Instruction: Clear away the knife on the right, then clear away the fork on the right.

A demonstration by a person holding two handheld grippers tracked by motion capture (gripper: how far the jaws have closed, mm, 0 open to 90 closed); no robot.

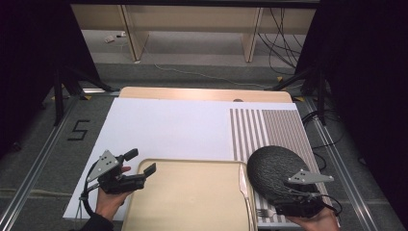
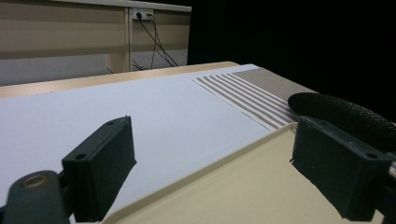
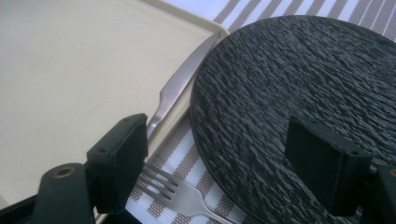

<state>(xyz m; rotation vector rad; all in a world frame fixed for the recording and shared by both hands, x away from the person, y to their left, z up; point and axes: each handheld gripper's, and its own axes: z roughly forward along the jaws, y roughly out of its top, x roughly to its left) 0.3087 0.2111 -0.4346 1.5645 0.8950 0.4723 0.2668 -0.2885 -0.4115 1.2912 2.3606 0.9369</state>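
The right hand-held gripper (image 1: 288, 196) hovers low over the near edge of a round, dark plate (image 1: 276, 169) whose top is rough and pebbled like slate. Its blocky black jaws stand wide apart with nothing between the pads. The plate lies on a placemat (image 1: 269, 126) striped in brown and white, at the right end of the surface (image 1: 202, 94), whose pale wooden edge shows beyond a smooth white sheet (image 1: 163, 127).

Just left of the plate, a slim steel knife (image 3: 175, 91) rests along the right rim of a flat, cream-coloured tray (image 1: 187, 197) with rounded corners; its tip points away from the person. A steel fork (image 3: 180, 193) lies on the placemat by the near rim of the plate, tines toward the tray; its handle seems to run under the plate, though I cannot be sure.

The left hand-held gripper (image 1: 143, 162) is held at the tray's far left corner, jaws wide and empty, one above the tray's matte face, the other above the white sheet. A grey three-cornered plate tops each tool.
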